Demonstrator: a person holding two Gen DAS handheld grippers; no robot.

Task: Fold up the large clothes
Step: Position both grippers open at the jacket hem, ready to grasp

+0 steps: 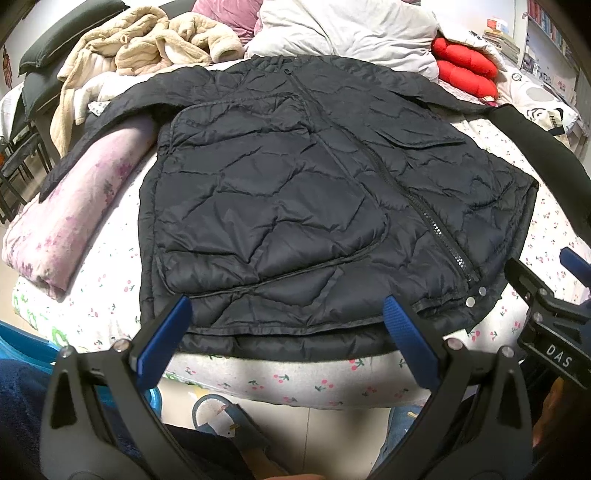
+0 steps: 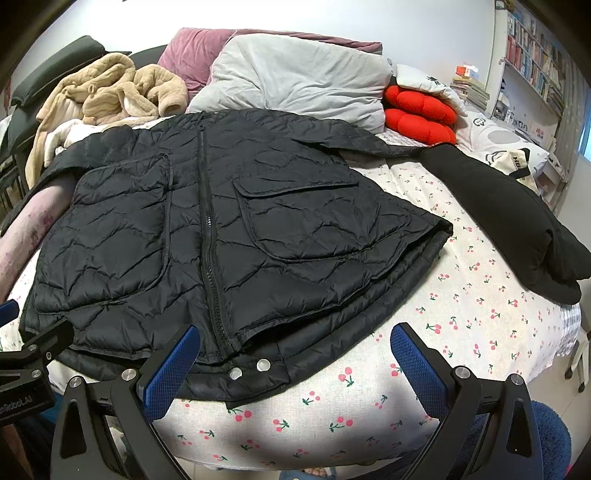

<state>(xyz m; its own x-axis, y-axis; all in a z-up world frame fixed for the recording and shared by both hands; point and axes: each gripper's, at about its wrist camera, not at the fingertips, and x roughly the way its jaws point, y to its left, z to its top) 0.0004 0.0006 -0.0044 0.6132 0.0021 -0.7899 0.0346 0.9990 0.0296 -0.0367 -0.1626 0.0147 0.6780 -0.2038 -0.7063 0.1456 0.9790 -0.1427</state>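
The black quilted jacket (image 1: 295,177) lies flat, front up and zipped, on the cherry-print bed sheet (image 2: 461,314), its long axis running near to far with the collar at the far end and the snap-buttoned hem at the near edge. Its sleeves spread left and right. The left gripper (image 1: 288,325) and right gripper (image 2: 295,354) hover at the hem, jaws spread wide, holding nothing.

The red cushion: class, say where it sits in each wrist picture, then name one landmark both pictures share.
Left wrist view: the red cushion is at upper right, beyond the black jacket, beside the grey pillow.
Right wrist view: the red cushion is upper right of centre, right of the grey pillow.
Shared landmark: the jacket's zip.
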